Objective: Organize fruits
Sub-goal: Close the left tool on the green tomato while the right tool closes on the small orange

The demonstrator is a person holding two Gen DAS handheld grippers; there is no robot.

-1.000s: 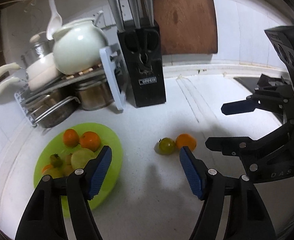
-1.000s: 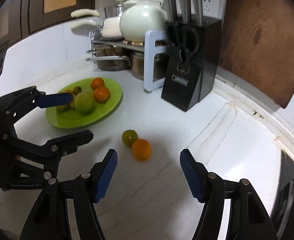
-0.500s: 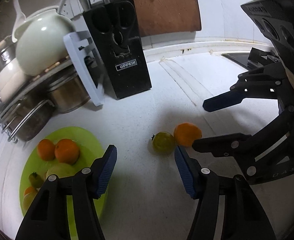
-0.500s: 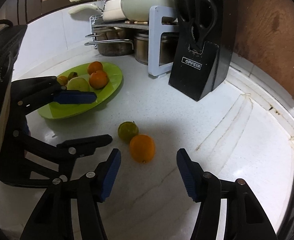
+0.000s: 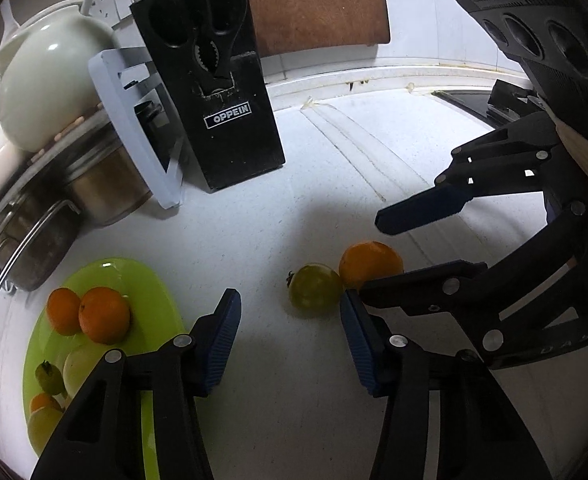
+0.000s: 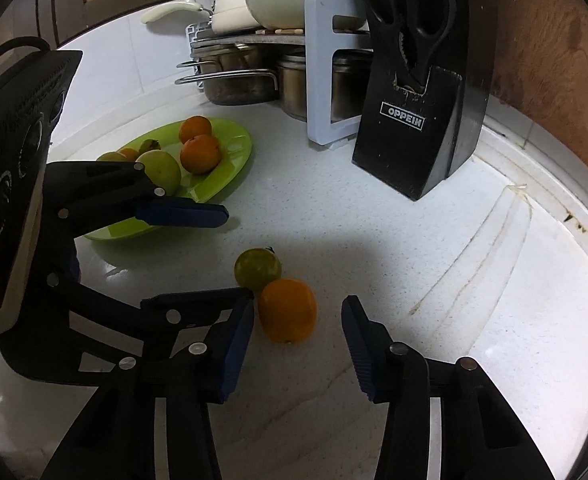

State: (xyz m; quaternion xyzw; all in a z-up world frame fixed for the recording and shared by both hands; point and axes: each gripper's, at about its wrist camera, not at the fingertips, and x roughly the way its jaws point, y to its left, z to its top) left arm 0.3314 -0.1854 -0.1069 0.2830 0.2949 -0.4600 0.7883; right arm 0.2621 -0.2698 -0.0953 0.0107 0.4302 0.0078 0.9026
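Both wrist fisheyes look steeply down, close over the white speckled stone counter (image 5: 277, 216) — left from the plate side, right opposite. Shared: black OPPEIN knife block (image 6: 418, 92), lime-green plastic plate (image 5: 141, 280) (both views).

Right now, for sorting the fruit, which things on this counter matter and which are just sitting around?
Part of the job:
- round orange fruit, loose on the counter
- greenish-yellow round fruit touching it
- lime-green plastic plate holding more fruit
- left gripper and right gripper, both open

Just sitting there:
- black knife block
- pale green teapot
- steel pots
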